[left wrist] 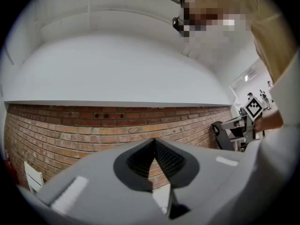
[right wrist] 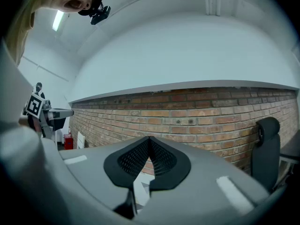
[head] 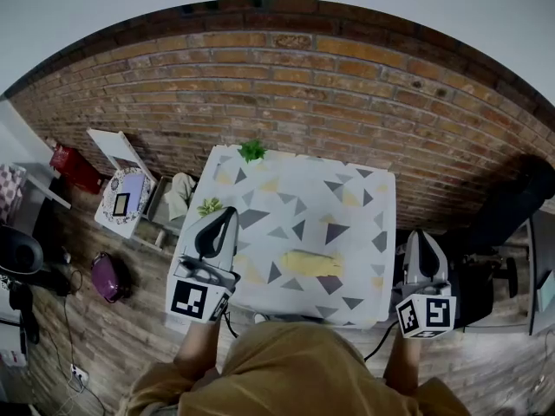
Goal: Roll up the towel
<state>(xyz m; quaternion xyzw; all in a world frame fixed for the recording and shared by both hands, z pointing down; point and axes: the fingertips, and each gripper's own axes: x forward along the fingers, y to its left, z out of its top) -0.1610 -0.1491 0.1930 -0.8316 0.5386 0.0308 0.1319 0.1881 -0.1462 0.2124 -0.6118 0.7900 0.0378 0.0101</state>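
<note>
Black ribbed left fingers [left wrist: 139, 159] are closed tip to tip with nothing between them, only brick wall [left wrist: 93, 130] showing past the tips; the right fingers [right wrist: 135, 159] are likewise pressed shut and hold nothing, aimed about level at the same wall; from the head view each pair sits at a front corner of the surface [head: 303, 199], the left over its near left edge and the right just off its near right edge, both clear of the cloth; between them, towards the front middle of the white triangle-patterned cover, lies the yellow towel [head: 310, 263], well apart from either pair and looking like a short compact bundle set crosswise, though it is too small to say how tight the turns are or whether an end hangs loose; further out, a small green plant [head: 252, 150] stands at the far edge against the wall and a dark office chair [right wrist: 265, 149] waits to the right; judging by this, the rolling itself looks finished or all but finished, with the hands parked; if anything remains, the next move calls for opening one pair, lowering it to the roll and tucking or pressing the last flap, with the other pair steadying the far end so the bundle does not unwind.
</note>
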